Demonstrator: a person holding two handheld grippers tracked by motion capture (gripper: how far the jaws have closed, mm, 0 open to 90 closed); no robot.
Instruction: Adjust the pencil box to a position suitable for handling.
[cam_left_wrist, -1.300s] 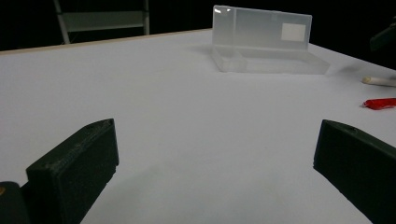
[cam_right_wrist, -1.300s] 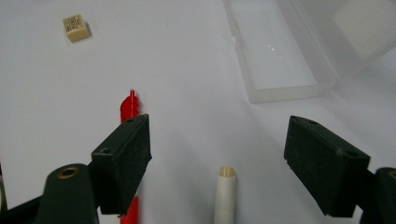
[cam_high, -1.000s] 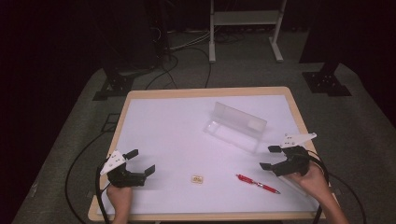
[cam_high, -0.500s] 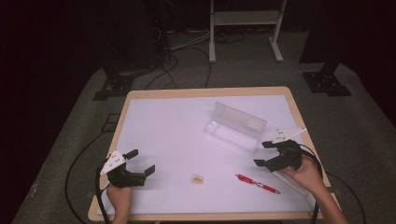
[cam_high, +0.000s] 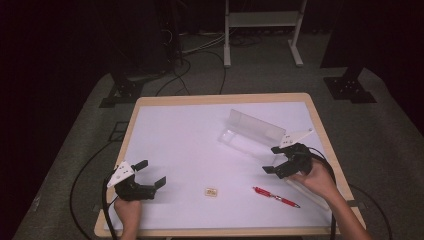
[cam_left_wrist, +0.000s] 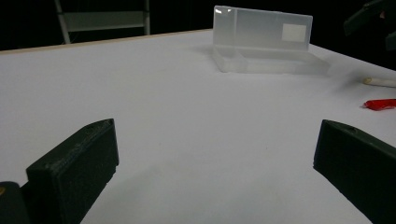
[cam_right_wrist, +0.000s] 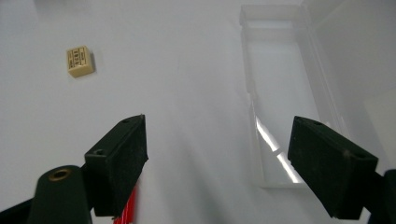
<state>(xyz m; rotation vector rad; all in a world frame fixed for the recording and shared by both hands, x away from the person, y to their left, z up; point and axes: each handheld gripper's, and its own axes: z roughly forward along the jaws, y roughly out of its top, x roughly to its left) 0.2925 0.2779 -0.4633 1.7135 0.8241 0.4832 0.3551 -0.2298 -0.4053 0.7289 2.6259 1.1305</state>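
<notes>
Clear, frosted plastic makes up the pencil case (cam_high: 252, 134), the thing nearest the right hand-held gripper (cam_high: 278, 160). It is a long, shallow box lying open on the white bench (cam_high: 185, 145), its lid standing upright along the far edge of the tray; a pale rectangular label sits on the lid in the left gripper view (cam_left_wrist: 294, 32). In the right gripper view the tray (cam_right_wrist: 280, 93) looks empty, with light glinting on its floor.

The case's long axis runs slantwise across the bench, from its far-left end toward its near-right end, and the open tray faces the person's side. The right hand-held gripper hovers just beside the case's near-right end, jaws spread wide with nothing between them, and nothing lies between it and the case.

Nearer the person than the case, a red pen (cam_high: 276, 196) lies flat, roughly parallel to the case. Left of the pen and well apart from the case sits a small cream eraser (cam_high: 210, 192) with dark print on top. A whitish, stick-like thing lies just beyond the pen in the left gripper view (cam_left_wrist: 380, 82); what it is I cannot tell.

The left hand-held gripper (cam_high: 150, 175) rests far from the case at the near-left part of the bench, jaws wide apart and empty.
</notes>
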